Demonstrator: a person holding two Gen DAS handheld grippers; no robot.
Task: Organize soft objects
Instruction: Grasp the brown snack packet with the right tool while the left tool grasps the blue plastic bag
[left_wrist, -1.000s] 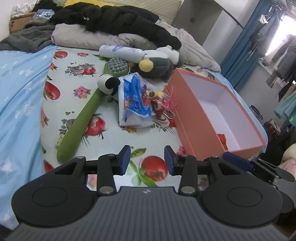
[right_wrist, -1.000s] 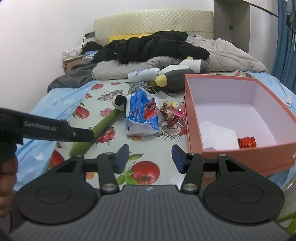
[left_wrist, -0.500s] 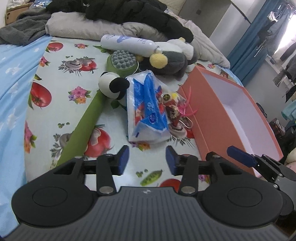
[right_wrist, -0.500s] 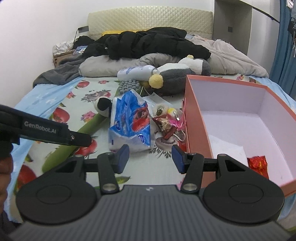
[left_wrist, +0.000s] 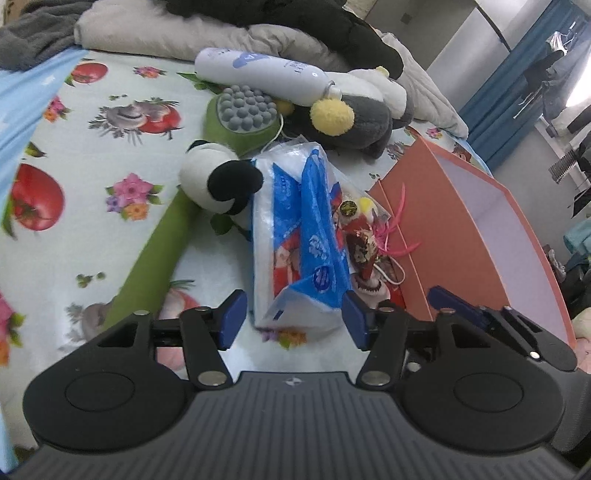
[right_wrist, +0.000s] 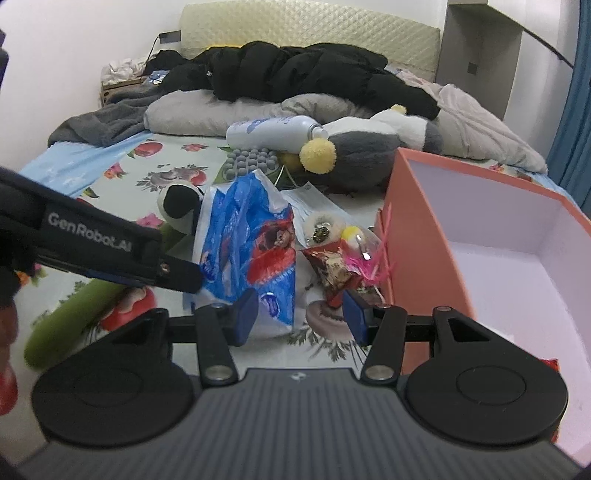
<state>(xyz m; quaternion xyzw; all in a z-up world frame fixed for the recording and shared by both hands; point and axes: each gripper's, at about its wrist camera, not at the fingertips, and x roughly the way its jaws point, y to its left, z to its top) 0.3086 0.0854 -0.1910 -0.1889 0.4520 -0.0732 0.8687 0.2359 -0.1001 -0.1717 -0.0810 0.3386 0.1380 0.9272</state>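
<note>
The blue-and-white tissue pack (left_wrist: 301, 236) lies on the bed (left_wrist: 92, 155) beside the orange box (left_wrist: 476, 236). The left gripper (left_wrist: 291, 319), angled down, is opening its jaws around the pack's near end without pressing it. The right gripper (right_wrist: 300, 314) hangs released just before the pack. Only the right wrist view shows the box's white floor and "GenRobot.AI" on the left gripper.

The orange box (right_wrist: 424, 229) runs off the right edge. The green massager (left_wrist: 155, 251) handle is partly hidden behind the panda toy (left_wrist: 218, 181). The tissue pack (right_wrist: 251, 251) print is illegible.
</note>
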